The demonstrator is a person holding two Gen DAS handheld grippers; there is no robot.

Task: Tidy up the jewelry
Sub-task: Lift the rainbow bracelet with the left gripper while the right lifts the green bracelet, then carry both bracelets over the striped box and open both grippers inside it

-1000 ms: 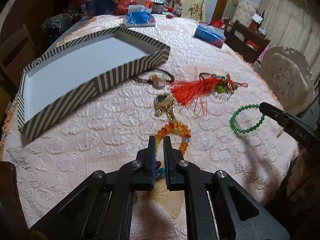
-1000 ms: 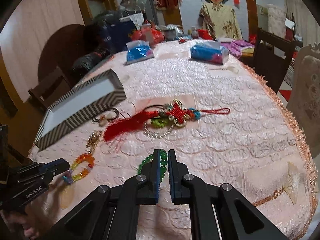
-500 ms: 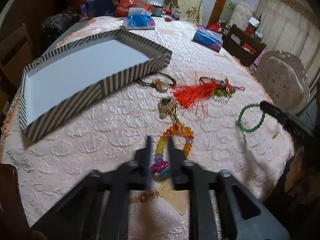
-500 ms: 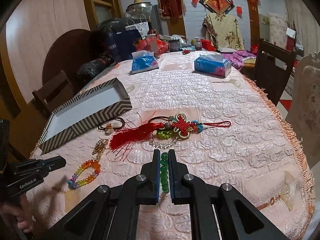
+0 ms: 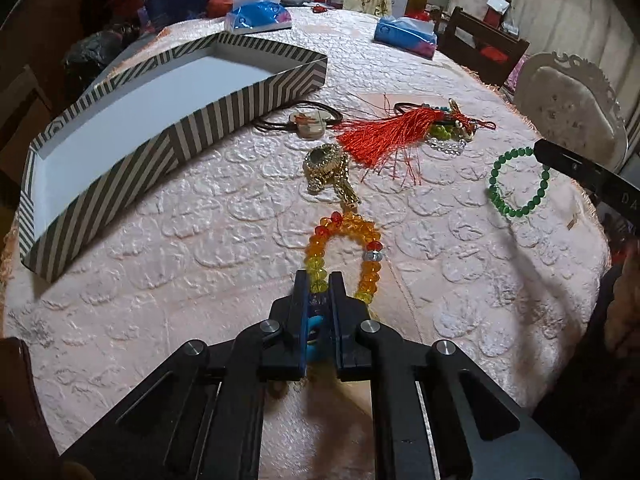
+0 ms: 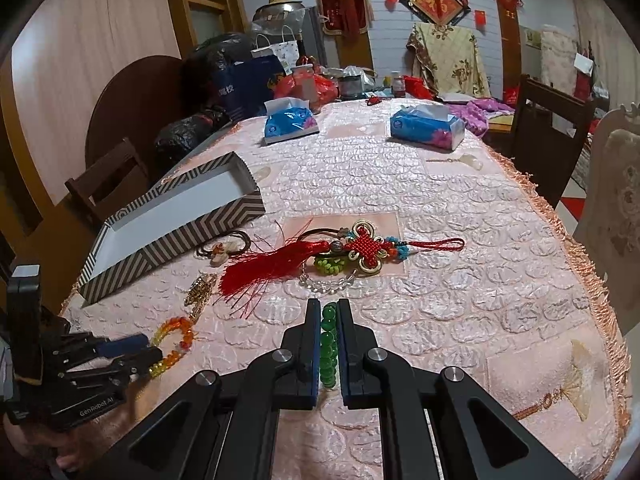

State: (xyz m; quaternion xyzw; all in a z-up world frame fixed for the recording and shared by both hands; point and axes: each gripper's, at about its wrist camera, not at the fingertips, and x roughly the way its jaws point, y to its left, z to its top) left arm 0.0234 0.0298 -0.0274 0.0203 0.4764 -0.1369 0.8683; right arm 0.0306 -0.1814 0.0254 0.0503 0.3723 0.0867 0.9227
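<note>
My left gripper [image 5: 319, 282] is shut on the near end of the orange and yellow bead bracelet [image 5: 344, 240], which hangs off the table. It also shows in the right wrist view [image 6: 172, 340]. My right gripper [image 6: 329, 312] is shut on the green bead bracelet [image 6: 328, 344], held up above the cloth; it shows as a ring in the left wrist view [image 5: 518, 182]. The striped box [image 5: 200, 120] with a white inside lies open at the left. A gold pendant [image 5: 328, 164], a corded stone pendant [image 5: 308, 124] and a red tassel knot [image 5: 384, 132] lie on the cloth.
The round table has a pink embossed cloth [image 5: 200, 240]. Two blue tissue packs [image 6: 290, 120] [image 6: 426, 126] stand at the far side. A clear and a lime bead bracelet [image 6: 330, 272] lie by the tassel. Chairs [image 6: 552, 128] ring the table.
Both grippers have risen with their bracelets. The orange bracelet has come off the cloth in the left gripper. The green bracelet now hangs upright between the right fingers.
</note>
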